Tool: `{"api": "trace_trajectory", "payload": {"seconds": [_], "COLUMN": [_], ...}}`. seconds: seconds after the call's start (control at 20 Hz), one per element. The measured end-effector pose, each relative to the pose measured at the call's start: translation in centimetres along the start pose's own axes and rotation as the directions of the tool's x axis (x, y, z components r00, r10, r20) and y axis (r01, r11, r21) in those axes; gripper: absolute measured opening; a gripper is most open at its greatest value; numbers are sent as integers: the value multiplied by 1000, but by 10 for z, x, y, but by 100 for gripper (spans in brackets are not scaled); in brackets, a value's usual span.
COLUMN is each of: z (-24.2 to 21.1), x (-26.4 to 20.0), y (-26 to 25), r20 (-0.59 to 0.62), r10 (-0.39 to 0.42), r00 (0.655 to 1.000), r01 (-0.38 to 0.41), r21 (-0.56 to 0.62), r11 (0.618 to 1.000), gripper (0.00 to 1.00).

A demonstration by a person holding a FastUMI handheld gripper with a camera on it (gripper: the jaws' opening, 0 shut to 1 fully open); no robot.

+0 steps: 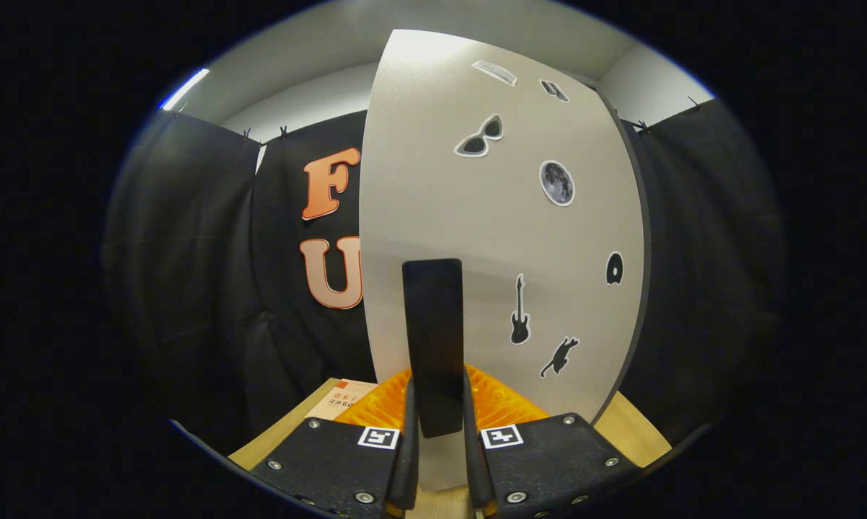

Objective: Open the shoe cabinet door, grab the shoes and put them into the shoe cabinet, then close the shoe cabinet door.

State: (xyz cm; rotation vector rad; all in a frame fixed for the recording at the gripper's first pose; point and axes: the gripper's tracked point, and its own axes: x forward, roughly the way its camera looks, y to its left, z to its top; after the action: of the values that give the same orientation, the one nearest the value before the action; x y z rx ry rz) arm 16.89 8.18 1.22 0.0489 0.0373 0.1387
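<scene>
Currently clamped: jaws (439, 432) closed on handle (433, 339) of door (498, 238), gripping low for leverage to swing it.

The big cabinet door (498, 238) stands just past the fingers (410, 432) and hides whatever is behind it. The fingers press on the dark handle (433, 339) and cover its lower sides. A book (339, 405) on the counter (635, 432) peeks out left of the fingers, mostly hidden.
</scene>
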Motion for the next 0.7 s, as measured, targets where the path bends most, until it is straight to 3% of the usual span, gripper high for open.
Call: {"api": "trace_trajectory", "payload": {"seconds": [0.7], "z": [-4], "x": [-52], "y": [-49], "r20": [-1], "r10": [-108], "r00": [994], "r01": [108], "r21": [18], "r11": [994], "gripper": [27]}}
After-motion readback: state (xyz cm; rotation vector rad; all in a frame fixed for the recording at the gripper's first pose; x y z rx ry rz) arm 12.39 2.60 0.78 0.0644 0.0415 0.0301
